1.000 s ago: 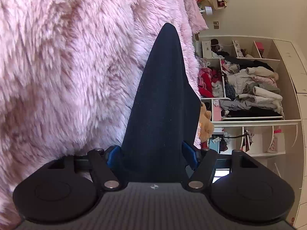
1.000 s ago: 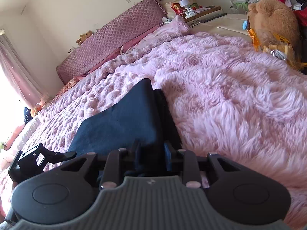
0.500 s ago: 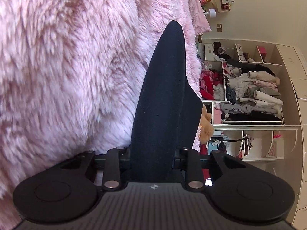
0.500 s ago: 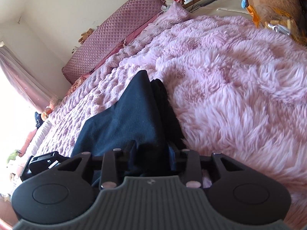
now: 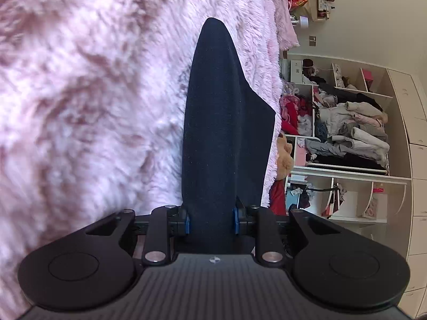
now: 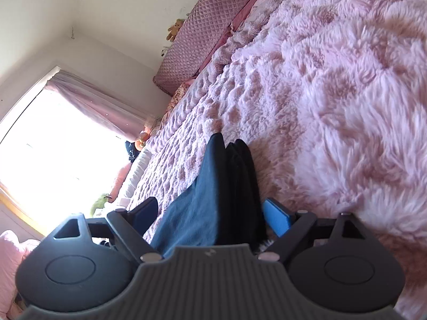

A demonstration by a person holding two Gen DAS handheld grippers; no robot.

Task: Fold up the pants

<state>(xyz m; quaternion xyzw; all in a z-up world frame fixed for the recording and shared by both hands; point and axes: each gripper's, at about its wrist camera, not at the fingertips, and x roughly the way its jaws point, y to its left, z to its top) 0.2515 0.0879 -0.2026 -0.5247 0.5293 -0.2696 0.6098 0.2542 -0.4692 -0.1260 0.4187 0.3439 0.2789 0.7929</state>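
Note:
The dark navy pants (image 5: 218,122) lie on the fluffy pink blanket (image 5: 93,106). In the left wrist view my left gripper (image 5: 212,220) is shut on a folded edge of the pants, which stretch away from it. In the right wrist view the pants (image 6: 213,200) lie between the jaws of my right gripper (image 6: 210,213), which stand wide apart. The blue pad (image 6: 276,217) on the right finger is clear of the cloth.
The pink blanket (image 6: 333,93) covers a bed with a quilted pink headboard (image 6: 202,40). Open shelves (image 5: 347,133) stuffed with clothes stand beyond the bed's edge, with a brown teddy bear (image 5: 284,157) beside them. A bright window with pink curtain (image 6: 66,133) is at the left.
My right gripper has opened and let go of the pants, and its view has rolled to the side. My left gripper has closed tighter on the cloth.

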